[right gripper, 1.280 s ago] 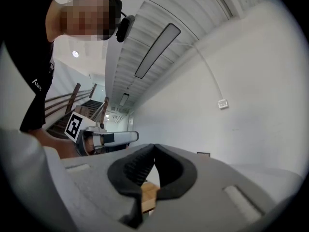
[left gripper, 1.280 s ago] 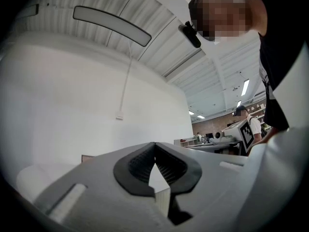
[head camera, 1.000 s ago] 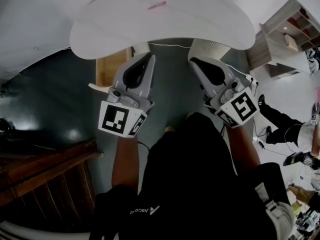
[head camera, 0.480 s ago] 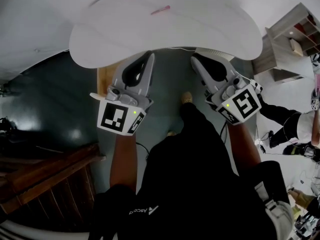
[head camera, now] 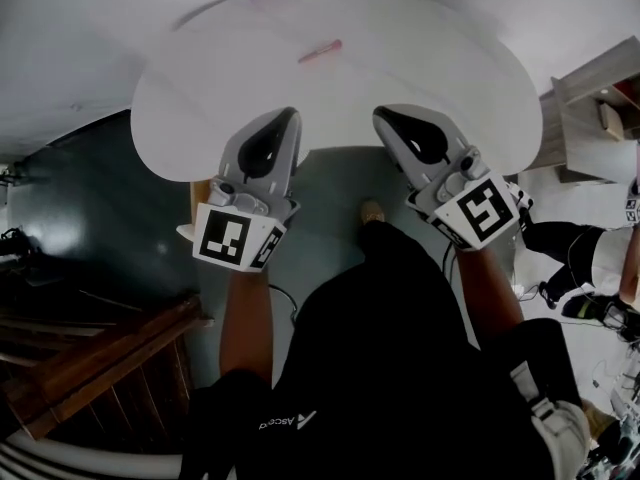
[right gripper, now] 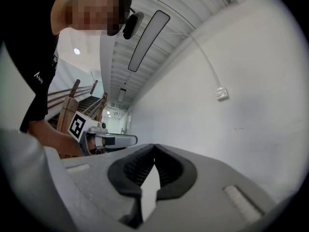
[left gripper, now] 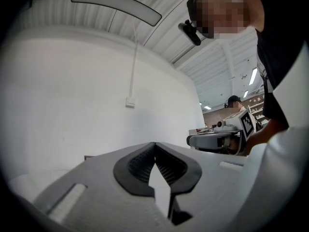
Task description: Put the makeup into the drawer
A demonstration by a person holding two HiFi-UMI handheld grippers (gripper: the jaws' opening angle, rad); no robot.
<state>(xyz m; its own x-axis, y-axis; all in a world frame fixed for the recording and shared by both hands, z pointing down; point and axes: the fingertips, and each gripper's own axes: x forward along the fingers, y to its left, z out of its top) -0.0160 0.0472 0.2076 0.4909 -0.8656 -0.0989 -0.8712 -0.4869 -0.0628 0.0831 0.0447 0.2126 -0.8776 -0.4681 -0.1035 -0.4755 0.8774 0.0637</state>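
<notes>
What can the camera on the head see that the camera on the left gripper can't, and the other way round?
Only the head view shows the pink makeup stick lying on the white table, and the wooden stairs. Only the left gripper view shows the long ceiling light and a small wall box. Both show the left hand-held gripper, jaws together and empty, and the right hand-held gripper beside it.

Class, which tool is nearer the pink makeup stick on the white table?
Left. The left tool is just below-left of the pink makeup stick; the right tool lies farther off, below-right.
</notes>
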